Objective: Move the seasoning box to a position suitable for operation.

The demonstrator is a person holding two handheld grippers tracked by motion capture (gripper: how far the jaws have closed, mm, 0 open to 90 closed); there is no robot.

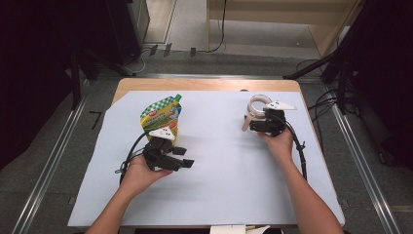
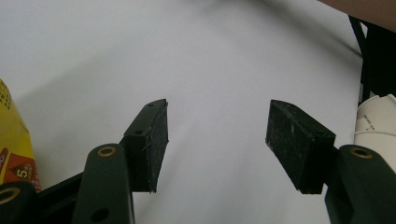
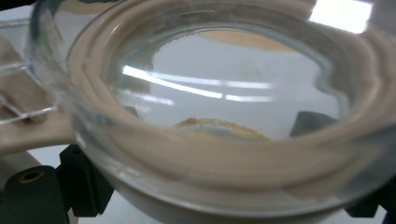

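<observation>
A yellow and green stand-up pouch [image 1: 160,114] stands upright at the left of the white mat; its yellow edge [image 2: 14,144] shows at the left of the left gripper view. Just in front of it my left gripper [image 1: 184,157] rests low over the mat, open, with nothing between its fingertips [image 2: 217,126]. At the right rear, my right gripper [image 1: 254,120] is shut on a round clear container with a beige rim [image 1: 258,103]. In the right gripper view this container [image 3: 224,154] sits very close, between the dark fingers [image 3: 81,179], and hides their tips.
The white mat [image 1: 219,175] covers most of the wooden table [image 1: 195,84]. A white object [image 1: 234,229] lies at the table's near edge and appears at the right of the left gripper view [image 2: 378,121]. Dark stands and cables flank the table.
</observation>
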